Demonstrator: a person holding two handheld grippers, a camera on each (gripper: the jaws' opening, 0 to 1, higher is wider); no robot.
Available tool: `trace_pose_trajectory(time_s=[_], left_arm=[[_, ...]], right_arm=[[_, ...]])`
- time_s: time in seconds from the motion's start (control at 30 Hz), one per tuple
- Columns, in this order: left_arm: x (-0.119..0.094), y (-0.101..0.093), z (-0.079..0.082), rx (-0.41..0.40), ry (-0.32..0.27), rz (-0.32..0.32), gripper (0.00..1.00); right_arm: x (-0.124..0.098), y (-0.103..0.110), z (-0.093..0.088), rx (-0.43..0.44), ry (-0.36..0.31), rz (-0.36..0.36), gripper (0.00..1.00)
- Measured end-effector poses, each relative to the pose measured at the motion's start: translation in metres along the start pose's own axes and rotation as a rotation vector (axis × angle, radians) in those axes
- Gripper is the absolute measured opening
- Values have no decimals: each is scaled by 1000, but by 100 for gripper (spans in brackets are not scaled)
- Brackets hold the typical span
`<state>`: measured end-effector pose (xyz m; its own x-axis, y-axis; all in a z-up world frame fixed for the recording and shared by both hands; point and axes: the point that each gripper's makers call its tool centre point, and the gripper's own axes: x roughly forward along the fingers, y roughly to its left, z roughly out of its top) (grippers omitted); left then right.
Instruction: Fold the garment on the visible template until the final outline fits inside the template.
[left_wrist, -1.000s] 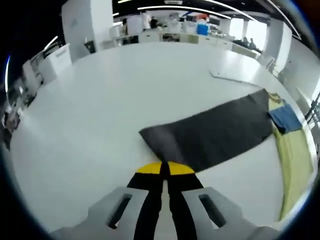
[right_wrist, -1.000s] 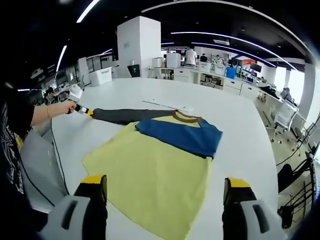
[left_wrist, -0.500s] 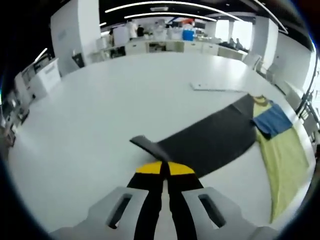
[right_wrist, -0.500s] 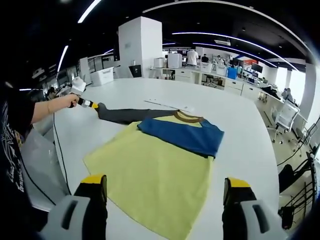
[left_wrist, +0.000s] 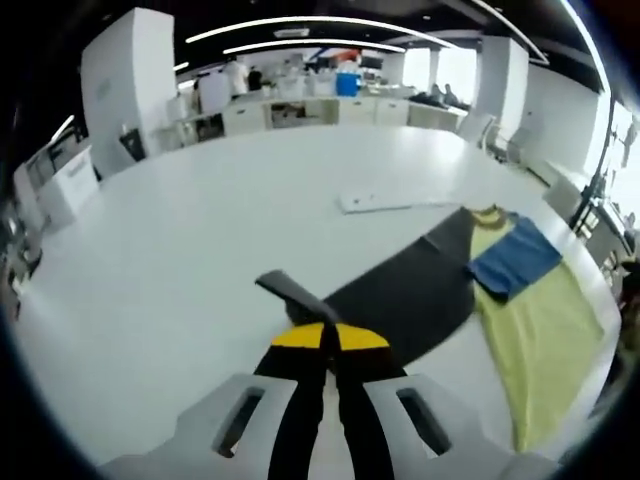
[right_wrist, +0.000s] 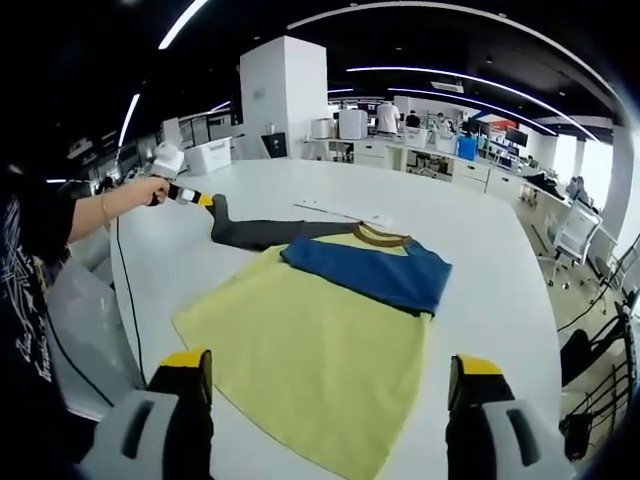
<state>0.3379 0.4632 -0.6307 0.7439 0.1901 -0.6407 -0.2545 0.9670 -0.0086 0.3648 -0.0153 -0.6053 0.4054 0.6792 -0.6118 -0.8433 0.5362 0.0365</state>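
The left gripper (left_wrist: 329, 338), clamped on the dark sleeve's (right_wrist: 262, 232) cuff, has lifted it inward toward the yellow shirt (right_wrist: 310, 360) — sleeve fold underway — while the right gripper (right_wrist: 330, 385) hangs wide open.

Left gripper (left_wrist: 326, 338): grey moulded body, slotted; black jaws, yellow tips. Right gripper (right_wrist: 332, 372): same build, grey base, black jaws capped yellow. Person: black printed T-shirt (right_wrist: 22, 300), thin wristband (right_wrist: 102, 207).

bare table (right_wrist: 500, 260) around the shirt (right_wrist: 310, 340), flat strip (right_wrist: 340, 212) lying beyond its collar
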Motion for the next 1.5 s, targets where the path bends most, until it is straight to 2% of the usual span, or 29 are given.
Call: trace_pose_trajectory(time_s=[0.37, 0.83, 1.3, 1.5], left_arm=[[9, -39, 21, 40, -16, -73, 0], [18, -95, 56, 104, -52, -163, 0], [24, -144, 79, 84, -86, -242, 0], [25, -167, 85, 101, -89, -274, 0]], right_arm=[[-1, 2, -2, 8, -4, 13, 99], [-5, 4, -6, 16, -8, 21, 99], [-9, 2, -7, 17, -16, 26, 99], [-9, 2, -8, 13, -18, 30, 99]])
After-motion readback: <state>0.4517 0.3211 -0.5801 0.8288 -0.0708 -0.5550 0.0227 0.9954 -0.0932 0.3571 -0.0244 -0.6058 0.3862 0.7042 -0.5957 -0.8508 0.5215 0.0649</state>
